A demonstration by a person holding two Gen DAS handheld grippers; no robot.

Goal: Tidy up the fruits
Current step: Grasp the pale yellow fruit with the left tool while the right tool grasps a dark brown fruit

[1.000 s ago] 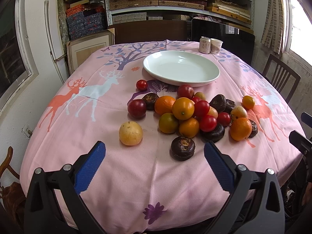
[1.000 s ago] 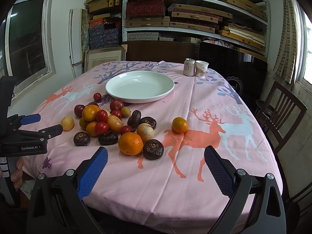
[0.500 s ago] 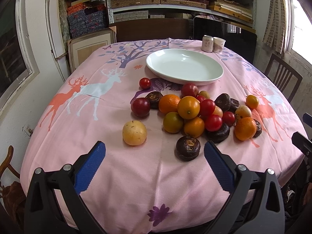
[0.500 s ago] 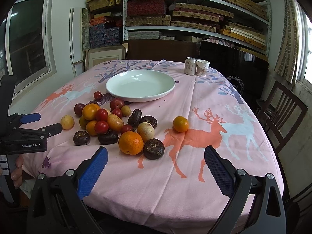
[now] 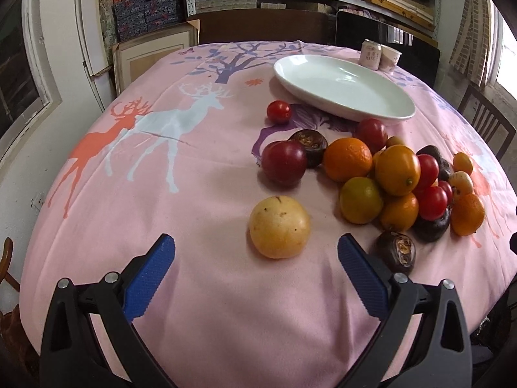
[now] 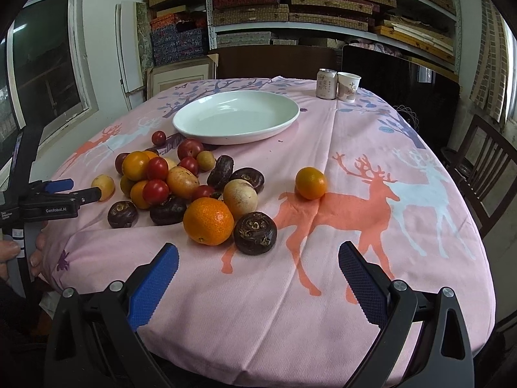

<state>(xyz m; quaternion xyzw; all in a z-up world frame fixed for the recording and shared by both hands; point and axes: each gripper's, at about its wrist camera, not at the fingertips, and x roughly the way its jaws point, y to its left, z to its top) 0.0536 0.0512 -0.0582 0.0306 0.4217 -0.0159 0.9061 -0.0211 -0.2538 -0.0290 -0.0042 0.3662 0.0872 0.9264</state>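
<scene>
A heap of fruit lies on the pink deer-print tablecloth [image 5: 194,194]: oranges, red tomatoes, dark brown round fruits and pale yellow ones. A white oval plate [image 5: 342,87] [image 6: 236,116] sits empty behind the heap. My left gripper [image 5: 257,255] is open, low over the cloth, with a yellow round fruit [image 5: 279,226] [image 6: 102,187] just ahead between its blue pads. My right gripper [image 6: 258,265] is open near the front edge, behind a large orange [image 6: 208,221] and a dark fruit [image 6: 255,232]. A lone small orange [image 6: 311,182] rests to the right.
A drink can [image 6: 326,83] and a paper cup [image 6: 348,86] stand at the table's far side. Wooden chairs [image 6: 478,174] flank the right edge. Shelves of boxes [image 6: 290,3] fill the back wall. A hand [image 6: 19,252] grips the left tool's handle.
The left gripper has moved forward and to the left, closing in on the yellow fruit, which now looms between its pads. The right gripper has edged slightly forward.
</scene>
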